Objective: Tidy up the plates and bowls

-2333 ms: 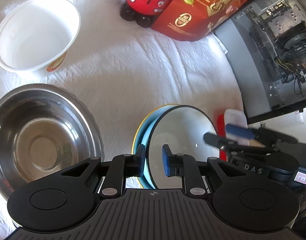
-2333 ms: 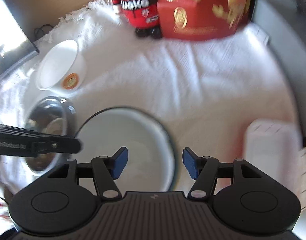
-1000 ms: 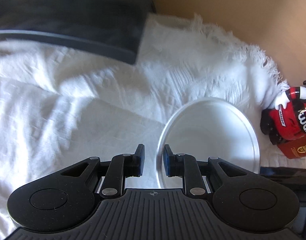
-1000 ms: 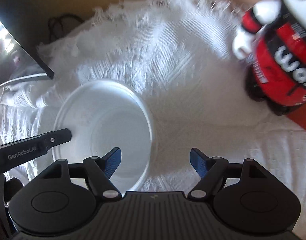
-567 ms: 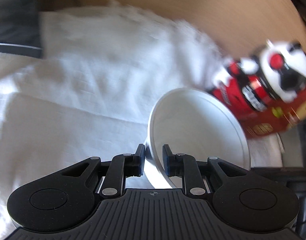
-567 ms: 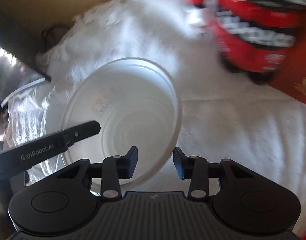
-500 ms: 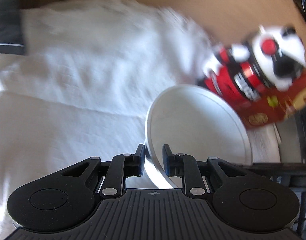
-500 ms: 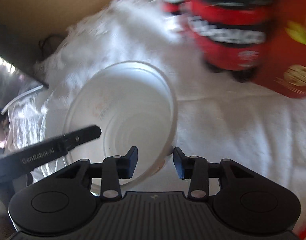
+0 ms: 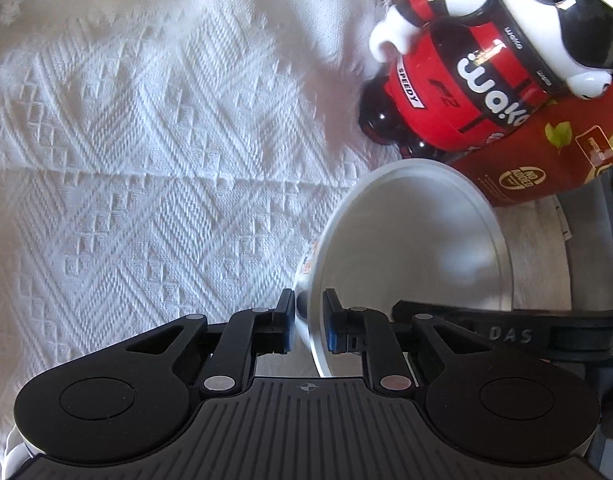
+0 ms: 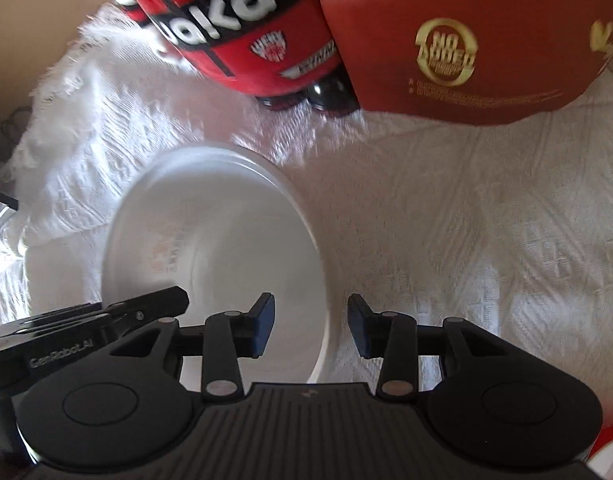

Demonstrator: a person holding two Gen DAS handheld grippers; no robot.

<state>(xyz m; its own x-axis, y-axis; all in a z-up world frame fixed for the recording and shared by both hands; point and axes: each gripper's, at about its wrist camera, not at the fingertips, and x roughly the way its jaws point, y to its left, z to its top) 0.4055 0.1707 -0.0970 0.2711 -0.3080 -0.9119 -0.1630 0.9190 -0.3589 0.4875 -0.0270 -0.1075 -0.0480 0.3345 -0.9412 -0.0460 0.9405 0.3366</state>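
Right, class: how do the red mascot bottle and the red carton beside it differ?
The bottle is rounded, with a white-and-black figure top; the carton is flat-sided. The bottle bears white lettering, the carton a gold round seal. Both are red and stand together on the white cloth.

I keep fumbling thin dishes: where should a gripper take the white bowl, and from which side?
Take the white bowl by its thin rim, one finger inside the wall and one outside, coming down from above at the near edge. It is wide, deep and smooth, so the jaws likely cannot span it; the rim is the only narrow part.
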